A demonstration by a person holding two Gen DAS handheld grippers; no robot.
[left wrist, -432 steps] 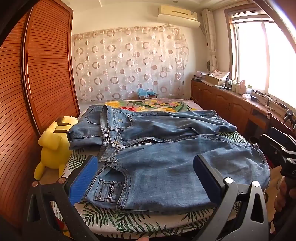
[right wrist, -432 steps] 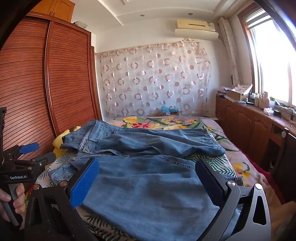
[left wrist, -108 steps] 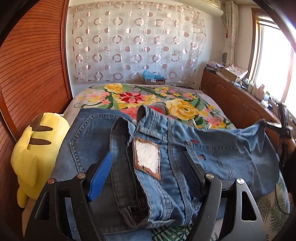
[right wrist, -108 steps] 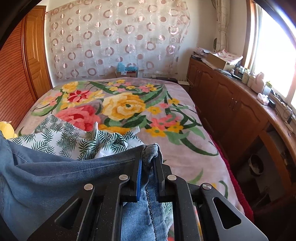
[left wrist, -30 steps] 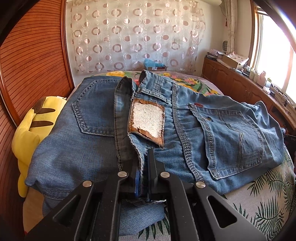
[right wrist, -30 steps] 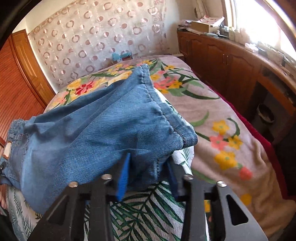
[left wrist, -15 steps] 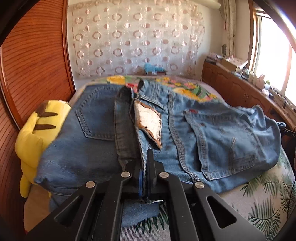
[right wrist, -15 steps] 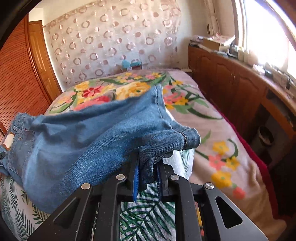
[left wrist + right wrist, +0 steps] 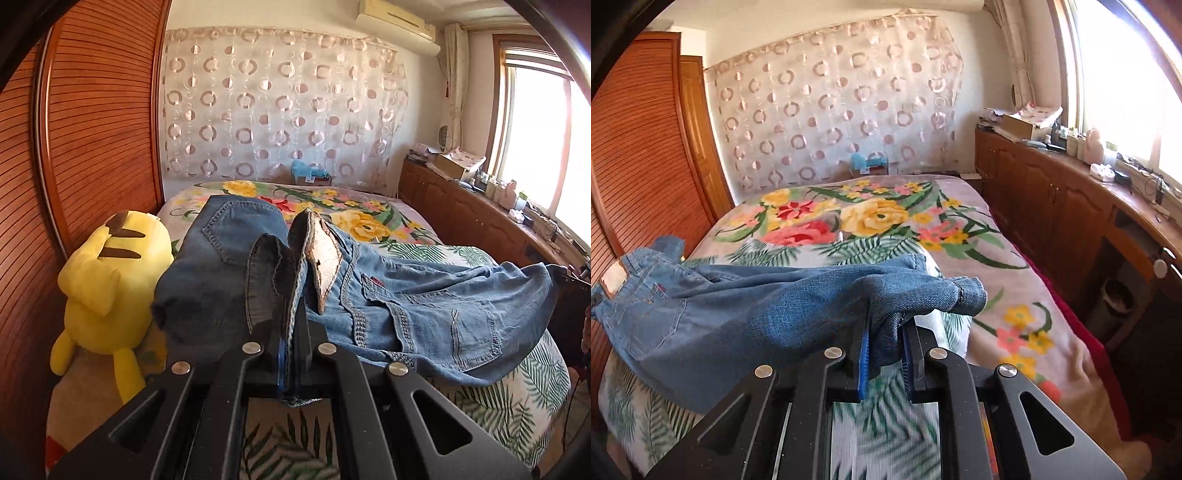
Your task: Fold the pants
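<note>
The left hand-held gripper (image 9: 291, 354) is clamped on the jeans (image 9: 424, 306) waistband; the right hand-held gripper (image 9: 884, 350) pinches the leg end, bed (image 9: 1015, 280) beneath, plush toy (image 9: 110, 288) at nine o'clock.

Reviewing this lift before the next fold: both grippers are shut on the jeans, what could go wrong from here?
1. The right gripper pinches only a bunched hem of the jeans; it could slip out.
2. The left gripper holds a thin waistband edge, so the fold may open.
3. The yellow plush toy sits against the denim and may get dragged.

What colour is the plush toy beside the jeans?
Yellow with dark brown stripes; the plush toy shows best in the left wrist view, left of the jeans.
</note>
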